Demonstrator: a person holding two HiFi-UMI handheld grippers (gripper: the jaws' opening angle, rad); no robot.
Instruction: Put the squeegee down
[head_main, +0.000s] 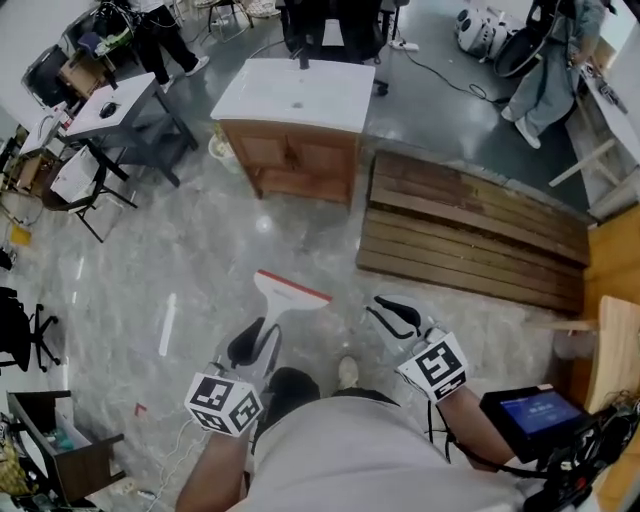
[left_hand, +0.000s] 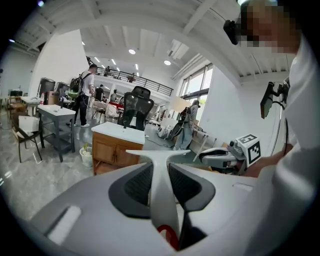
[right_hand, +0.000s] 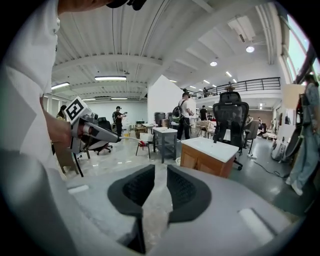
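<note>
Squeegee (head_main: 283, 296): we hold it in the air over the pale floor (head_main: 190, 250), red-edged blade pointing ahead, well short of the white-topped cabinet (head_main: 295, 150).
Left gripper (head_main: 258, 340): pads clamped on the squeegee's white handle.
Right gripper (head_main: 398, 318): jaws slightly apart, with nothing between them.
Drop risk: if we let go here, it would likely fall and strike hard floor.
Slip risk: the handle looks smooth and tapered, so the wide head may swing down in our grip.
Reach risk: the blade leads and could knock the cabinet's edge.
</note>
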